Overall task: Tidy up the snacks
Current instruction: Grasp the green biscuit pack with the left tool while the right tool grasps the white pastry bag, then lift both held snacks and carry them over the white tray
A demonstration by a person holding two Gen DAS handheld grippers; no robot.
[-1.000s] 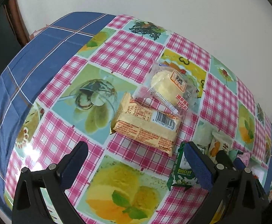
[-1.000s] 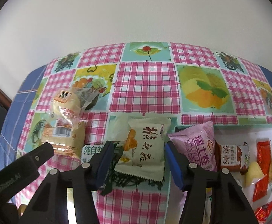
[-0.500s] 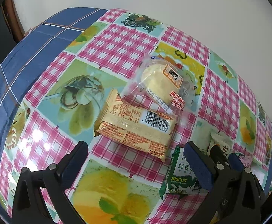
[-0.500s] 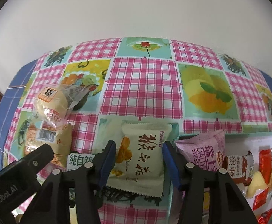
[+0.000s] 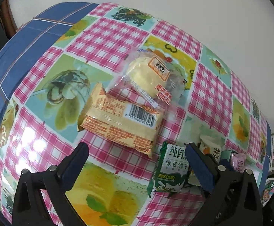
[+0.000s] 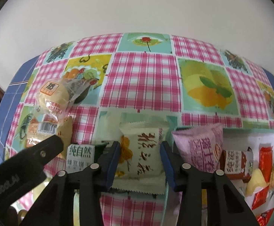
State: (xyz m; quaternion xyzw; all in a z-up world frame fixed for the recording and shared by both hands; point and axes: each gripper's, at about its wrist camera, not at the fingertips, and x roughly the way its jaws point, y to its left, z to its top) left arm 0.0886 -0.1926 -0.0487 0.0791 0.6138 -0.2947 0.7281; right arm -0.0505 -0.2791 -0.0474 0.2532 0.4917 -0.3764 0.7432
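Pointing steeply down, right tongs (image 6: 139, 160) clamp the cream packet (image 6: 142, 150).

The green-and-white biscuit packet (image 5: 169, 171) bore "纯自", "绿豆饼干" and "BISCUIT"; from the right wrist its top read "纯自然". The clear-wrapped bun (image 5: 148, 75) carried an orange label with the character "蒸" and red print too small to read. The yellow packet (image 5: 118, 120) showed a barcode whose digits were blurred. The pale green sachet (image 6: 142, 150) had brush-style characters that could not be made out.
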